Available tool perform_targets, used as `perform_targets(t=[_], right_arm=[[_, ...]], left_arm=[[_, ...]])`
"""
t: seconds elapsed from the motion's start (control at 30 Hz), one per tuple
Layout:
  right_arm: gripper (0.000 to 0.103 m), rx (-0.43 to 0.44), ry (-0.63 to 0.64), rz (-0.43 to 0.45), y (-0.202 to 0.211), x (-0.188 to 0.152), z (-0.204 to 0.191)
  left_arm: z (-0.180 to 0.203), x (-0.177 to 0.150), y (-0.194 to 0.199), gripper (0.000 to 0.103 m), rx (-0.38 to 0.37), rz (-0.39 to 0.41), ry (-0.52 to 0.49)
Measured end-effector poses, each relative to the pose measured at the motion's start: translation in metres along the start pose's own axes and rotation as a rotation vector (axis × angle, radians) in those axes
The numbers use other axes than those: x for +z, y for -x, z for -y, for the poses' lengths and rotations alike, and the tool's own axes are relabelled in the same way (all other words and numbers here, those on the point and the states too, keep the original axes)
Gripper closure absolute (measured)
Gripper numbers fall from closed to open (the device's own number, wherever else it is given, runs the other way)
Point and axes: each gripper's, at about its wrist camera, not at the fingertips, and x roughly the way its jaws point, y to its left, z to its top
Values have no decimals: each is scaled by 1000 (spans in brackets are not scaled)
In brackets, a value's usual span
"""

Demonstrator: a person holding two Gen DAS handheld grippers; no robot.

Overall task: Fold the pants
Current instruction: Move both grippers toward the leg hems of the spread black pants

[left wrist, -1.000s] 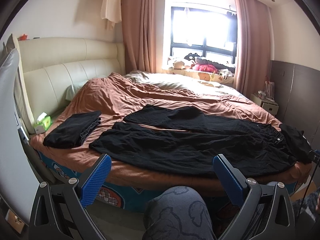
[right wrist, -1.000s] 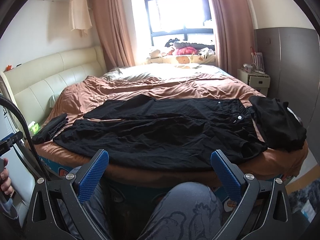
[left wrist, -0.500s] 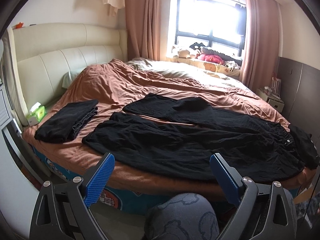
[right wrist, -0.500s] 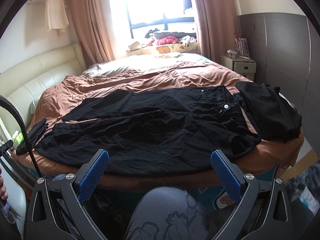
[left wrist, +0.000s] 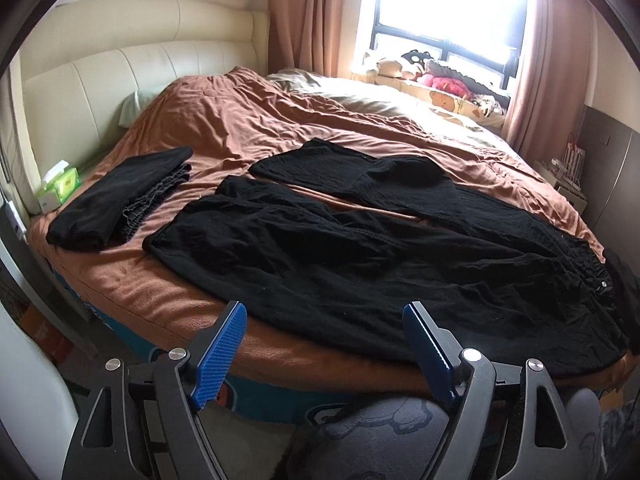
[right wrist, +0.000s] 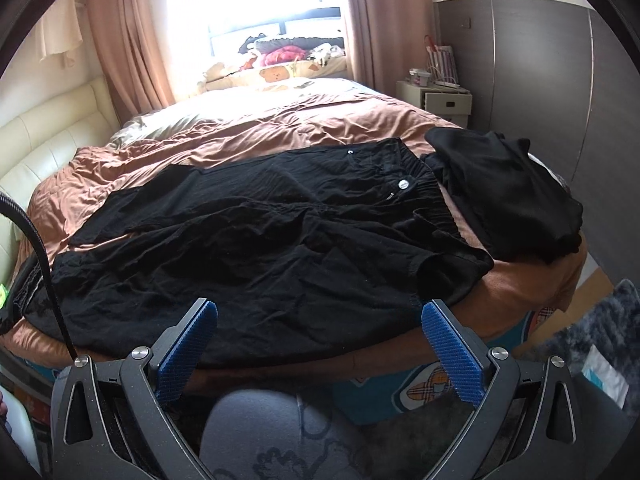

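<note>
We judge the wide black crinkled-fabric pants (left wrist: 400, 264) to be light, limp and a bit clingy: they will sag and drag on the rust-brown quilted bedspread (left wrist: 256, 128) unless lifted at two points. The hem corner of the near leg and the elastic waistband beside the silver button (right wrist: 404, 184) look like the best places to take hold. They lie spread flat across the near side of the bed, legs slightly parted towards the cream padded headboard (left wrist: 120, 64), waist at the other end, wrinkled and unfolded. The left tool (left wrist: 324, 344) has just been narrowing its jaws, yet they stand apart with nothing between them; the right tool (right wrist: 320, 344) also stands apart and empty above the near edge.
</note>
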Motion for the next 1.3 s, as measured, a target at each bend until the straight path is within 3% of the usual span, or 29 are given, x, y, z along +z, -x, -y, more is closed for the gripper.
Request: perform_targets(t=[0.73, 0.93, 1.1, 1.3], right_arm=[[0, -153, -138, -136, -93, 9, 51], [12, -171, -175, -157, -113, 6, 73], [15, -153, -235, -159, -120, -2, 100], [21, -8, -350, -169, -134, -7, 125]], left_arm=[[-45, 0, -105, 37, 124, -188, 145], [-57, -1, -116, 41, 166, -210, 180], [-70, -2, -119, 42, 197, -215, 205], [-84, -2, -122, 48, 204, -218, 253]])
